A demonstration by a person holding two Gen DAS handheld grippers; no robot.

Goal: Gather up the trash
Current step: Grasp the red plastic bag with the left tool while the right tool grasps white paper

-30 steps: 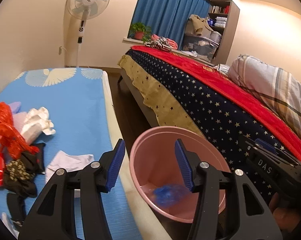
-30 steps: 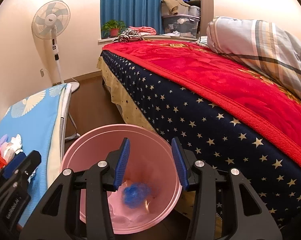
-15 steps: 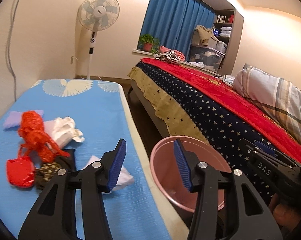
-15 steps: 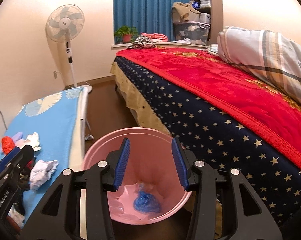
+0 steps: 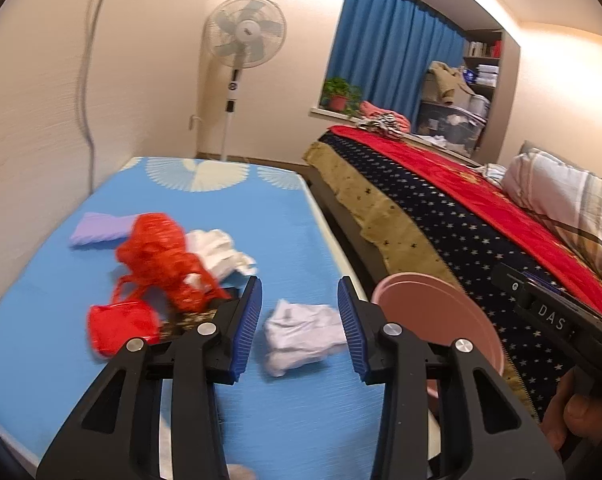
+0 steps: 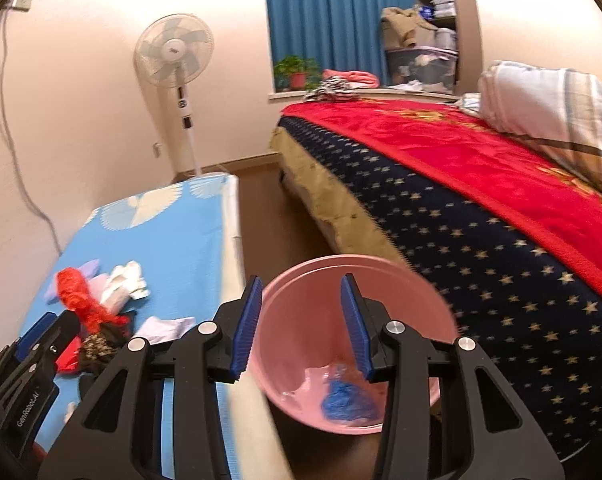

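A pink bin (image 6: 353,344) stands on the floor between the blue table (image 5: 261,216) and the bed; a blue crumpled piece (image 6: 345,400) lies in it. It also shows in the left wrist view (image 5: 441,320). My left gripper (image 5: 299,324) is open and empty above the table, facing a crumpled white paper (image 5: 301,332). A red net bag (image 5: 161,260), a red pouch (image 5: 121,328), a white wad (image 5: 221,252) and a purple piece (image 5: 97,228) lie to its left. My right gripper (image 6: 301,324) is open and empty over the bin.
A bed with a starred navy and red cover (image 6: 481,200) runs along the right. A standing fan (image 5: 241,60) is by the far wall. A dark patterned item (image 6: 101,344) lies by the red trash. A narrow floor strip (image 6: 261,216) separates table and bed.
My left gripper has swung left from over the bin to over the table, now facing the white paper. My right gripper has pulled back slightly above the bin. Both stay open.
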